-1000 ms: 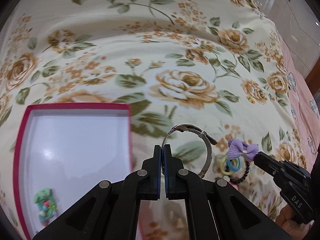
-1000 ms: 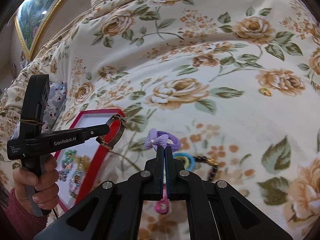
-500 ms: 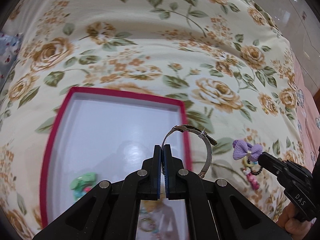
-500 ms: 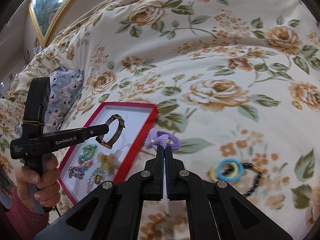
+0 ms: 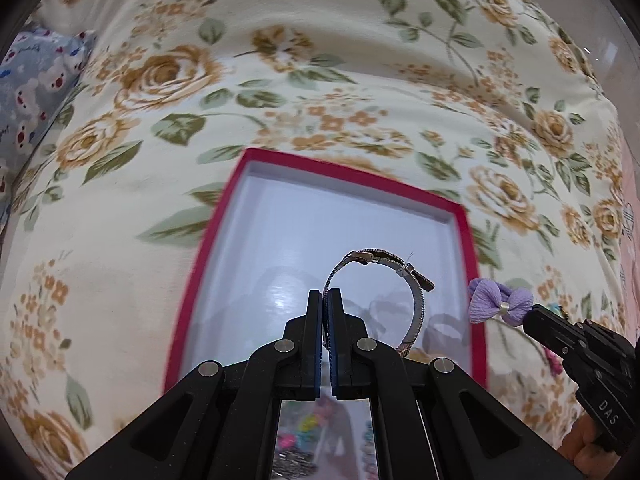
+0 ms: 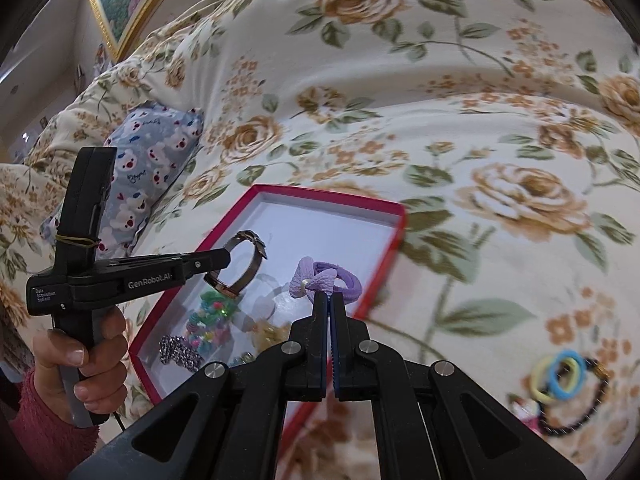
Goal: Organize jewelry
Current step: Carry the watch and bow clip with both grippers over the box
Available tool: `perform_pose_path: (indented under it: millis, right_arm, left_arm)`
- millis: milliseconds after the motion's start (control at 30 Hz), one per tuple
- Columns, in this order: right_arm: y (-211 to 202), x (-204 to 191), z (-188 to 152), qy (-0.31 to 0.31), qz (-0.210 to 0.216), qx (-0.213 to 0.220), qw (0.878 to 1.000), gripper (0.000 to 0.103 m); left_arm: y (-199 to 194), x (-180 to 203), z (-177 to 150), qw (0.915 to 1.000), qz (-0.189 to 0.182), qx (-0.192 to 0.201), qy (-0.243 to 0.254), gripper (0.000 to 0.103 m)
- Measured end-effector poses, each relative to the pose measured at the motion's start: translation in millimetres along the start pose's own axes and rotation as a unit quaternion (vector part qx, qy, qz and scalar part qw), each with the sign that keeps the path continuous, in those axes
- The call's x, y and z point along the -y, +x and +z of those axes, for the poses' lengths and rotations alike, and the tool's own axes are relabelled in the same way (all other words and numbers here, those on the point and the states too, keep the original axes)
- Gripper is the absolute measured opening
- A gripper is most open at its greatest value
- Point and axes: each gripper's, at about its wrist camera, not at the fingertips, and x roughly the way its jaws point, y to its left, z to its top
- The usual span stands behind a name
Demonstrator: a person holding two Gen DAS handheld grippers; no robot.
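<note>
A red-rimmed box (image 5: 464, 216) (image 6: 332, 193) with a white floor lies on the floral bedspread. My left gripper (image 5: 325, 294) (image 6: 228, 256) is shut on a silver mesh watch band (image 5: 416, 304) (image 6: 250, 270) and holds it above the box floor. My right gripper (image 6: 330, 296) (image 5: 530, 314) is shut on a purple bow hair tie (image 6: 320, 278) (image 5: 500, 302), which hangs over the box's right rim. Inside the box lie a green bead piece (image 6: 212, 310), a dark sparkly piece (image 6: 178, 354) and a gold piece (image 6: 270, 334).
Yellow and blue hair ties with a black bead bracelet (image 6: 564, 380) lie on the bedspread at the lower right. A blue bear-print pillow (image 6: 148, 160) (image 5: 28, 88) sits left of the box. A framed picture (image 6: 120, 0) hangs on the wall. A person's hand (image 6: 80, 364) grips the left handle.
Both grippers have moved left with their loads: the watch band from beside the box to above its floor, the purple bow from the loose hair ties to the box's right rim.
</note>
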Motion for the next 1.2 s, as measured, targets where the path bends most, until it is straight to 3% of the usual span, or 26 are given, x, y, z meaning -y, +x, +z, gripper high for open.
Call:
perform_pose_path:
  millis: [567,867,1200]
  right_arm:
    - [51.6,-8.9,2.1,-0.014,0.001,-0.051,0.999,0.001]
    - [54.3,-2.3,-3.0,0.002,0.013,-0.069,0.998,0.006]
    - [46.8,-1.2,-2.0,0.016,0.015,-0.061,0.998,0.008]
  left_arm:
    - [49.6,-25.2,16.8,0.9992,0.025,-0.020,-0.023,0.001]
    - [50.2,-21.8,17.3,0.9990,0.035,-0.020,-0.020,0.002]
    - [50.6,-22.1,18.9,0.9989,0.034,-0.021,-0.025,0.006]
